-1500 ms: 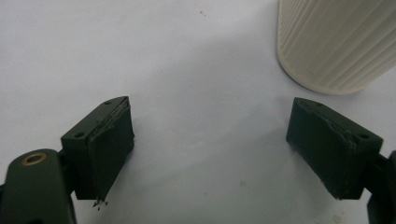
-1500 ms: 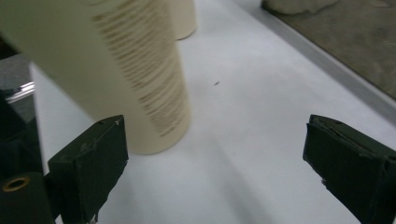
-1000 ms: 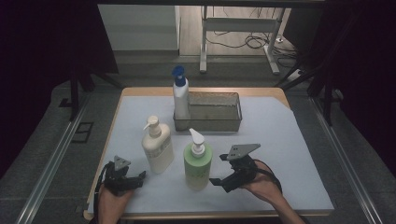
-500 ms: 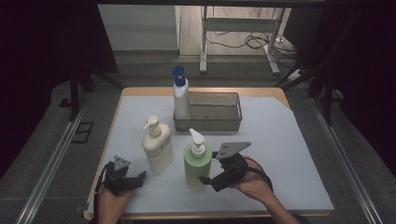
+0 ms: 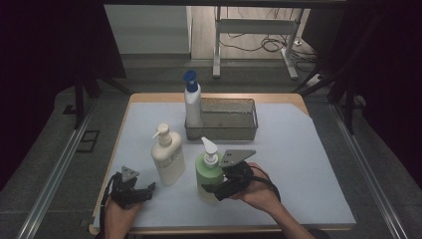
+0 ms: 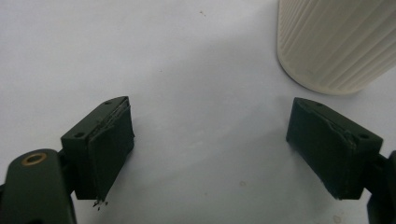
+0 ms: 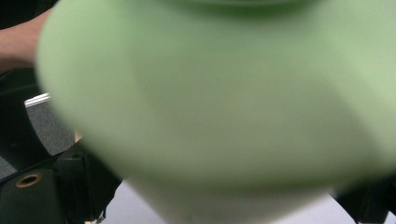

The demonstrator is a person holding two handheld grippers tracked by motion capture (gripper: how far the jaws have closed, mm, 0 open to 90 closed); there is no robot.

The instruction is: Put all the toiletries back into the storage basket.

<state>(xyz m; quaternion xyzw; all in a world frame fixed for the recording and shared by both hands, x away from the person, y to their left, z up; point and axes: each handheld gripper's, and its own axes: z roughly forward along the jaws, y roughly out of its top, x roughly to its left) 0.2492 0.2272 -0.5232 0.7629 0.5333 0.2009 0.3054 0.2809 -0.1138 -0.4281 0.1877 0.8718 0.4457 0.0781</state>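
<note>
At the table's near edge, the right gripper (image 5: 215,188) has its jaws spread around the green pump bottle (image 5: 207,172), standing beside the cream bottle (image 5: 168,157). The left gripper (image 5: 144,190) rests on the white mat (image 5: 298,164), jaws spread, empty.

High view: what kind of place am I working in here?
Likely a lab recording bay: dark curtains flank the white-covered wooden table, loose black cables cross the floor, and handheld right gripper meets the green pump bottle.

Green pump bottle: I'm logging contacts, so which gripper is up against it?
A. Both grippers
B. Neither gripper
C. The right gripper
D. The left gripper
C: the right gripper reaches the green pump bottle, its jaws flanking the body, while the left gripper rests open on the mat.
</note>
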